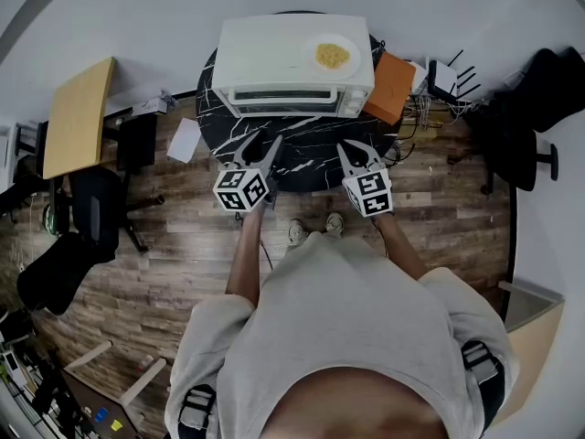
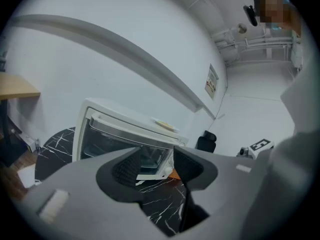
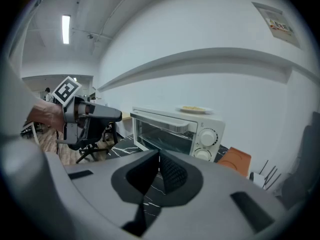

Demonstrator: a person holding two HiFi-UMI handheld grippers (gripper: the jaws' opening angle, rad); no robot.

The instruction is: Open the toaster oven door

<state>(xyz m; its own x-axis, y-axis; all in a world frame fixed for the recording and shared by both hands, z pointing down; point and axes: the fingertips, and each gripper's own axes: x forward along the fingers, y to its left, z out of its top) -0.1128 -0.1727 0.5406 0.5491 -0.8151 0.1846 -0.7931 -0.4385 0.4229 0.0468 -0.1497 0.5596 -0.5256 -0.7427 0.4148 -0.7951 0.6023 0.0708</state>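
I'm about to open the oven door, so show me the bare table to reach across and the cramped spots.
Bare: the strip of black table between the toaster oven and the table's near edge. Crowded: right of the oven, where the orange box and cables sit close. A plate of food takes the oven's top.

Floor (image 1: 183,236) is of brown wood-look planks and the walls (image 1: 137,16) are plain white, with a grey ledge (image 3: 200,61) running along one wall, a small poster (image 3: 277,21) fixed above it, and one ceiling strip light (image 3: 66,29) lit. A round black table (image 1: 311,158) with white marble veining stands close to the wall; a pale wooden desk (image 1: 78,112) lies to its left, with a black office chair (image 1: 96,213) beside it. A second black chair (image 1: 516,144) stands at the right, near a white router (image 1: 443,76) and loose cables (image 1: 420,108).
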